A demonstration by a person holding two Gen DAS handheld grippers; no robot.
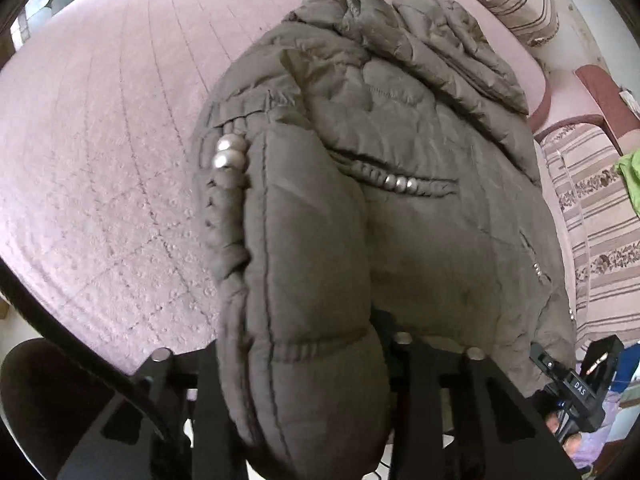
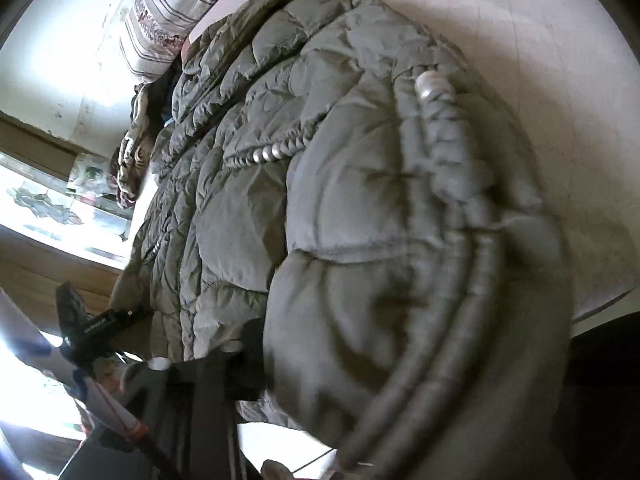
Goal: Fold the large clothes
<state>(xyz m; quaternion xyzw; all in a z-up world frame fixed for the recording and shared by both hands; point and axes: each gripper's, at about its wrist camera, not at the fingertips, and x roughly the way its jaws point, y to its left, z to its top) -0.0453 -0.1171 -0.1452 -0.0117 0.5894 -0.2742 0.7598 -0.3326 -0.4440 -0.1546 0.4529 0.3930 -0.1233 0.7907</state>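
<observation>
A grey-brown quilted puffer jacket [image 1: 400, 140] with silver bead trim lies on a pink bedspread [image 1: 100, 140]. Its near hem bulges up between the black fingers [image 1: 208, 392] of my left gripper [image 1: 312, 380], which is shut on the padded edge. In the right wrist view the same jacket [image 2: 280, 160] fills the frame. Its piped hem drapes over my right gripper [image 2: 320, 400]. One dark finger [image 2: 212, 392] shows and the jacket hides the other; the cloth looks pinched there. Each gripper's body shows in the other's view, the right one [image 1: 576, 384] and the left one [image 2: 92, 328].
Striped floral pillows [image 1: 600, 240] lie along the right of the bed, with one at the head [image 2: 168, 12]. A green cloth [image 1: 632, 176] sits at the far right. A heap of other clothes [image 2: 132, 148] lies beside the jacket. The bedspread [image 2: 540, 60] spreads beyond the jacket.
</observation>
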